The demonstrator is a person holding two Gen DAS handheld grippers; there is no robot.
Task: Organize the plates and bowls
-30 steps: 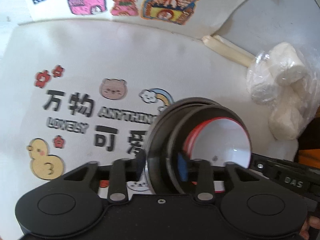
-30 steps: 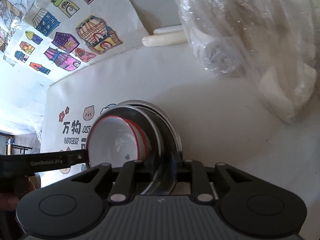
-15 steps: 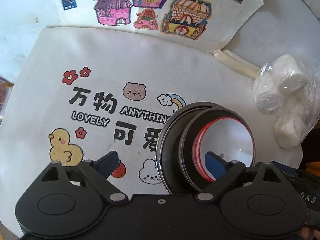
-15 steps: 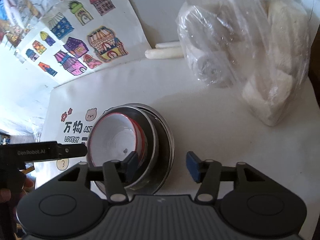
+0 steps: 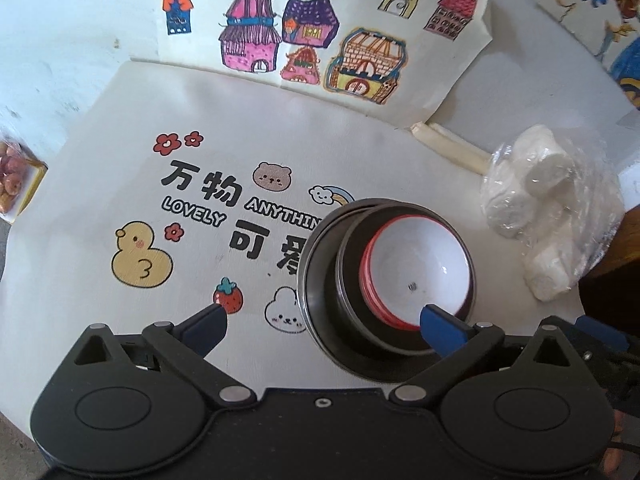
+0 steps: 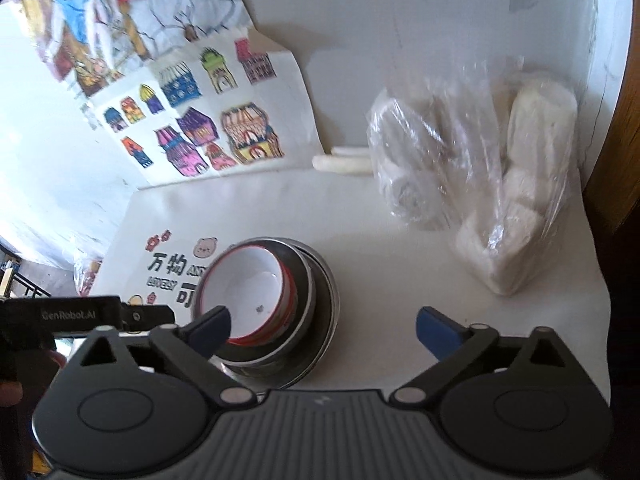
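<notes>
- My left gripper (image 5: 324,322) is opening wide, holding nothing, beside the nested bowls (image 5: 416,276).
- My right gripper (image 6: 322,326) is opening too, empty, above the bowls on the worktop (image 6: 400,248).

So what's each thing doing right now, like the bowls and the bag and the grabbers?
White bowl: upright, empty, nested on top of the stack.
Metal bowls: stacked under it, standing on the cloth, nothing gripping them.
Left gripper: fingers opening wide, holding nothing.
Right gripper: fingers opening wide, holding nothing.
Bag: full of white rolls, lying beside the stack.
Cloth: spread flat.
</notes>
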